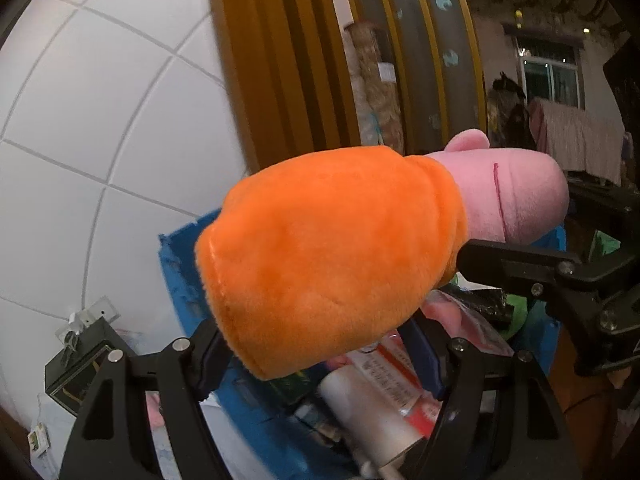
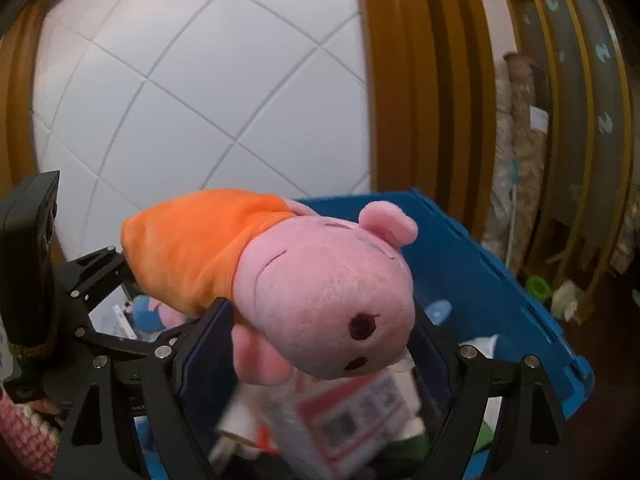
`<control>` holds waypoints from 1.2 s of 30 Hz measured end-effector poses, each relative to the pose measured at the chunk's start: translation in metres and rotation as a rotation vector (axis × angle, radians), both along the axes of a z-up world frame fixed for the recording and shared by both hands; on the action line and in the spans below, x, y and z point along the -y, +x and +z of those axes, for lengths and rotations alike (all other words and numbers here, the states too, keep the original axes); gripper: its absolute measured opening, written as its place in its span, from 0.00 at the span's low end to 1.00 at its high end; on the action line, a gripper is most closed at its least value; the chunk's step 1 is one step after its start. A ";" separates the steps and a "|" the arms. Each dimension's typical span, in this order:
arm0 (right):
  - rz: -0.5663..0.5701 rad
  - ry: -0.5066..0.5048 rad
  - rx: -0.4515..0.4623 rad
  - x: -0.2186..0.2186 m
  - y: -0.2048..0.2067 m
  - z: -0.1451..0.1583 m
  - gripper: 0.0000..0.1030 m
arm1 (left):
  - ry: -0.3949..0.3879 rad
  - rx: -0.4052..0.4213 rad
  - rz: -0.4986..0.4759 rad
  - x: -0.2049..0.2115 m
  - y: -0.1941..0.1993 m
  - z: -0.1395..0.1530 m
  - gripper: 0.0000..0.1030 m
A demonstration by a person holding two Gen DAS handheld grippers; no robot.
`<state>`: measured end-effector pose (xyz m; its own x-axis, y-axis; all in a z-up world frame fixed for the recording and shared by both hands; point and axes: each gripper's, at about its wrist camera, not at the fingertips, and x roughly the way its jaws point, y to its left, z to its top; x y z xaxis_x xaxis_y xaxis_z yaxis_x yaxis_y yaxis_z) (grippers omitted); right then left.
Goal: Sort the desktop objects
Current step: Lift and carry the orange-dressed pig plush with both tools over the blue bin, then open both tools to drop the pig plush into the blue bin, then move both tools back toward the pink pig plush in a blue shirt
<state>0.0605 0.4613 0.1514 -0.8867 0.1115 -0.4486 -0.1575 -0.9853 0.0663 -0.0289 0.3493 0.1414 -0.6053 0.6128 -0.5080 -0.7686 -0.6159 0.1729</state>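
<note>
A plush pig with an orange dress point(image 1: 320, 256) and a pink head point(image 2: 328, 300) is held up in the air between both grippers, over a blue bin point(image 2: 480, 276). My left gripper point(image 1: 320, 356) is shut on the orange body end. My right gripper point(image 2: 320, 344) is shut on the pink head end; it also shows at the right of the left wrist view point(image 1: 560, 280). The left gripper shows at the left of the right wrist view point(image 2: 96, 280).
The blue bin point(image 1: 180, 272) holds a white tube point(image 1: 368, 412), a red and white packet point(image 2: 352, 412), a blue plush point(image 2: 148, 312) and other items. A white tiled wall point(image 1: 100, 140) and wooden door frames point(image 2: 400, 80) stand behind.
</note>
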 end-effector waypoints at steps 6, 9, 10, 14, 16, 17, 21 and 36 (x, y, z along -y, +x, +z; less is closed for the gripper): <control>0.006 -0.043 0.069 -0.040 -0.013 -0.026 0.83 | -0.144 0.083 0.033 -0.035 -0.006 -0.022 0.72; 0.015 -0.061 0.109 -0.049 -0.020 -0.038 0.83 | -0.205 0.111 0.071 -0.041 -0.009 -0.027 0.72; 0.017 -0.067 0.122 -0.051 -0.023 -0.041 0.84 | -0.215 0.114 0.080 -0.042 -0.010 -0.028 0.72; 0.037 -0.081 0.140 -0.057 -0.033 -0.048 0.88 | -0.219 0.107 0.100 -0.041 -0.008 -0.028 0.73; 0.036 -0.077 0.138 -0.054 -0.032 -0.048 0.90 | -0.209 0.110 0.108 -0.041 -0.005 -0.028 0.73; 0.037 -0.077 0.136 -0.054 -0.033 -0.048 0.91 | -0.203 0.114 0.110 -0.039 -0.004 -0.026 0.73; 0.025 -0.070 0.121 -0.059 -0.033 -0.045 0.97 | -0.166 0.113 0.124 -0.030 -0.006 -0.022 0.73; 0.035 -0.030 0.020 -0.005 -0.010 -0.010 1.00 | 0.103 0.050 0.315 0.077 0.007 0.007 0.86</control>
<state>0.0501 0.4665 0.1413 -0.8808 0.0667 -0.4688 -0.1244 -0.9878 0.0933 -0.0218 0.2721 0.1483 -0.7490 0.4490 -0.4872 -0.5436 -0.8369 0.0643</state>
